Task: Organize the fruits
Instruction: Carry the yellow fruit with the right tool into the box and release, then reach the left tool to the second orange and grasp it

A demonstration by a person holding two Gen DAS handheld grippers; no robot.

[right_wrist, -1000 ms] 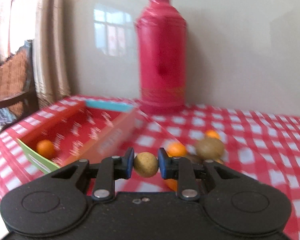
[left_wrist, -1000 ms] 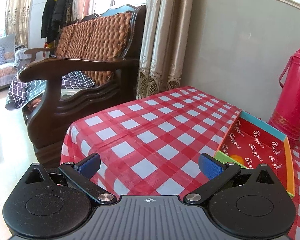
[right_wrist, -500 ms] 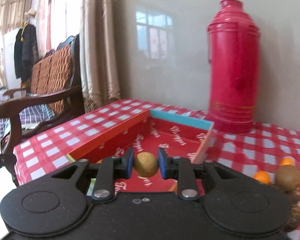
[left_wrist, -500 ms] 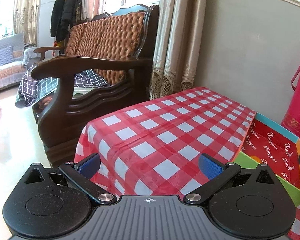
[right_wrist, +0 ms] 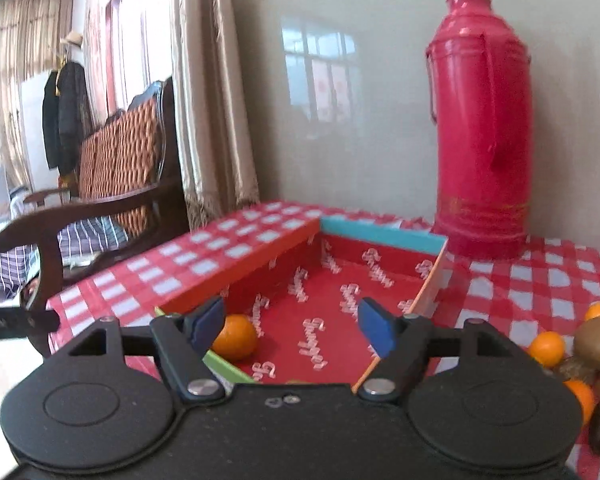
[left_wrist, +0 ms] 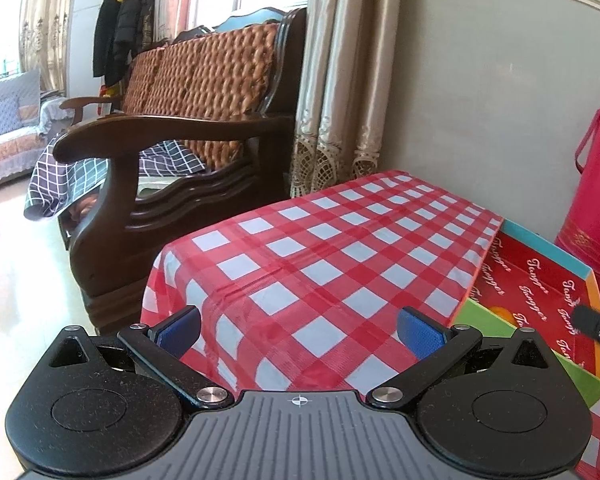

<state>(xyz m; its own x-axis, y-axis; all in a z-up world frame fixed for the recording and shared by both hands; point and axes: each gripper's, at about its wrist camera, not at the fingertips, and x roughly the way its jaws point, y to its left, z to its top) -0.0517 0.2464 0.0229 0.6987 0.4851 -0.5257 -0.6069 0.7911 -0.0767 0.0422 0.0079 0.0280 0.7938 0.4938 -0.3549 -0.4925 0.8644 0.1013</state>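
Note:
My right gripper (right_wrist: 292,330) is open and empty above the near end of a shallow red cardboard box (right_wrist: 384,236). An orange (right_wrist: 235,337) lies in the box's near left corner. A sliver of something greenish (right_wrist: 297,381) shows at the gripper body's edge, too hidden to identify. A pile of loose fruit, oranges (right_wrist: 546,348) and brown round fruits (right_wrist: 598,342), lies on the table to the right. My left gripper (left_wrist: 300,326) is open and empty at the table's near left corner. The box (left_wrist: 540,288) and the orange (left_wrist: 502,313) show at its right.
A tall red thermos (right_wrist: 482,128) stands behind the box against the wall. The table has a red-and-white checked cloth (left_wrist: 340,248). A dark wooden armchair (left_wrist: 172,152) stands left of the table, with curtains (left_wrist: 340,80) behind. The right gripper's edge (left_wrist: 596,330) shows over the box.
My right gripper has opened and the small brown fruit it held is gone from between its fingers. It moved closer over the box. My left gripper shifted slightly.

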